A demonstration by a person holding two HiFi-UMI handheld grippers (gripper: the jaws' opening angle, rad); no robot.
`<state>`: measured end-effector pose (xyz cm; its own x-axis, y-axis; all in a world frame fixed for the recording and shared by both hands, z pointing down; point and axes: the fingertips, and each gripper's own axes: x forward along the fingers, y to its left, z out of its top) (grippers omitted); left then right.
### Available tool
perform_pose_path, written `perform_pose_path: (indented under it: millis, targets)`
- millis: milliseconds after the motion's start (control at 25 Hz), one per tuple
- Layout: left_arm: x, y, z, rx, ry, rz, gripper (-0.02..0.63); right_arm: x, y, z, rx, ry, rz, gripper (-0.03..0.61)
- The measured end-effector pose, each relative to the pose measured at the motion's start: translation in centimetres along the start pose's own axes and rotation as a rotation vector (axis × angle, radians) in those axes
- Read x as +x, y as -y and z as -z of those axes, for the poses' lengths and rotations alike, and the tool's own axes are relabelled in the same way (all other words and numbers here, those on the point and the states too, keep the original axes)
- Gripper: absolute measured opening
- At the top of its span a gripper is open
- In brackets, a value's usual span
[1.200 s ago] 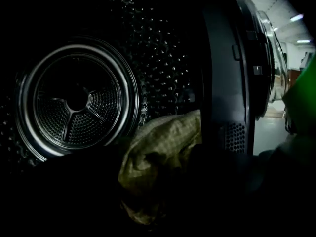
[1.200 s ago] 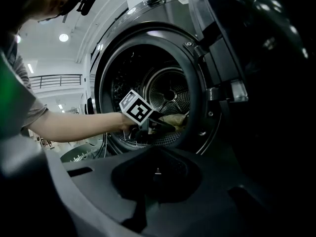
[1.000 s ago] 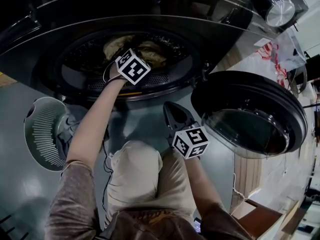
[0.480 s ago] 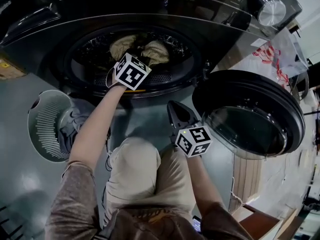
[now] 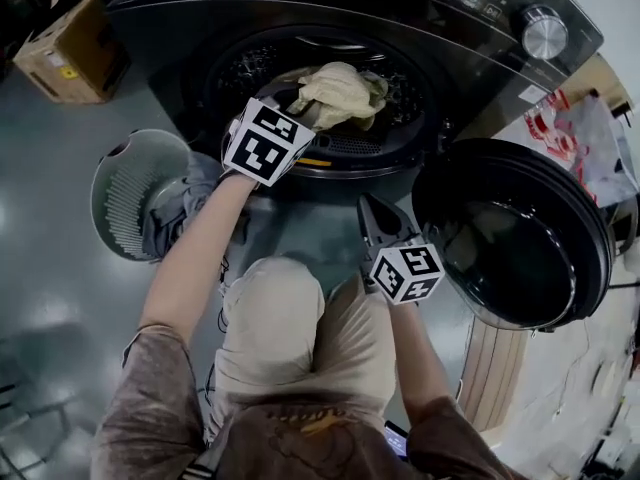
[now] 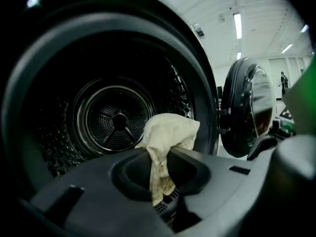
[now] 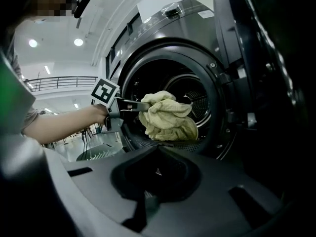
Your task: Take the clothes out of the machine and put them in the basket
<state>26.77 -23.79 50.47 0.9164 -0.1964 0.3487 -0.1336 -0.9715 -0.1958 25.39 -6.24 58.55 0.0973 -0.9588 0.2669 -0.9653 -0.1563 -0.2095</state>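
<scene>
**Cloth clamped at the drum mouth, basket sat off to the left**

The left gripper [image 5: 300,108] has just been closed on the beige cloth [image 5: 340,93]. In the left gripper view a fold of it is seen pinched tight between the jaws, with the rest wadded up just past the tips. The cloth is held in the air right at the mouth of the machine [image 5: 330,8], inside the door ring. From the right gripper view it looks to be lifted clear of the drum floor.

What the coming move turns on, as far as can be judged: the basket [image 5: 120,203] is parked on the floor left of the opening, lower than the cloth and just beside the left forearm. So the wad would need to be drawn back out of the ring, then swung left and down. No real long axis is shown by the cloth, just a droopy bundle, so a snag on the rim should be watched for.

The right gripper [image 5: 372,208] is kept on the far side, between the opening and the open door [image 5: 520,238]. Its jaws are together with nothing in them. The basket is clearly nearer the left hand.
</scene>
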Motion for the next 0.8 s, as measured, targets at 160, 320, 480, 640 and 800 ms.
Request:
perform_pose_path:
  millis: [160, 320, 480, 640, 800]
  targets:
    - [-4.9, -0.8, -0.8, -0.004, 0.020, -0.082, 0.074, -0.1, -2.2, -1.0, -0.022, 0.016, -0.069, -0.002]
    - [-10.2, -1.9, -1.2, -0.035, 0.045, -0.160, 0.074, 0.2, -5.0, -1.6, -0.042, 0.026, -0.149, -0.002]
    - [-16.6, -3.7, -1.5, -0.063, 0.066, -0.267, 0.074, 1.3, -8.7, -1.9, -0.061, 0.027, -0.253, -0.002]
    - [-22.0, -4.9, -1.3, -0.079, 0.074, -0.341, 0.074, 2.1, -12.7, -2.0, -0.078, 0.024, -0.338, -0.003]
    - [-27.1, -6.6, -0.6, -0.096, 0.076, -0.433, 0.074, 3.0, -16.7, -1.9, -0.100, 0.017, -0.426, -0.003]
